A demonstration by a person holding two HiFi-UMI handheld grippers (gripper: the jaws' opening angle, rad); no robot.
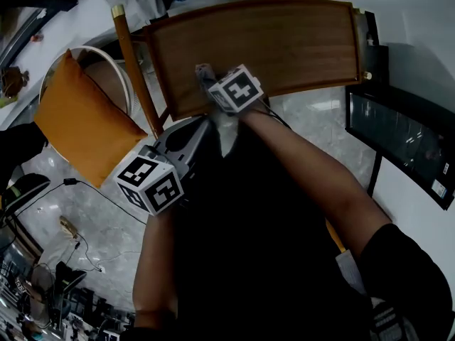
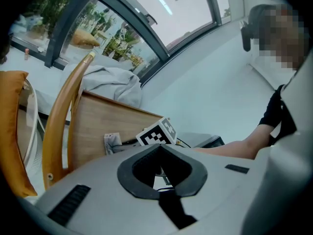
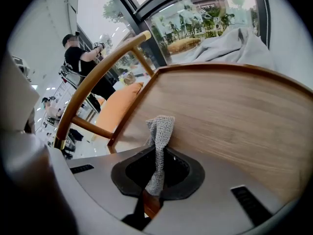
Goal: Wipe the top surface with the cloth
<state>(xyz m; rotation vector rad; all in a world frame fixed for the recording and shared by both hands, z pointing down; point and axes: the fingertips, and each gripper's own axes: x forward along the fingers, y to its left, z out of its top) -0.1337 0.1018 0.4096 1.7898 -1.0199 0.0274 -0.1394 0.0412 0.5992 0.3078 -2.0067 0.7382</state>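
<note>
Head view looks down on the brown, rounded wooden table top [image 1: 284, 41], the surface to be wiped. Off its left end sits a flat orange cushion [image 1: 85, 130], clear of the work. Over the top's near edge the right gripper [image 3: 155, 177] is clamped on a small grey woven cloth [image 3: 159, 136], whose free end seems to meet the wood, ready to rub. Short of that edge the left gripper [image 2: 159, 173] hangs, jaws together on nothing, likely spare.

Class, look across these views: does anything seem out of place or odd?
The grey cloth is pinched into a narrow twisted strip in the right tool, not spread flat over the wooden tabletop.
</note>
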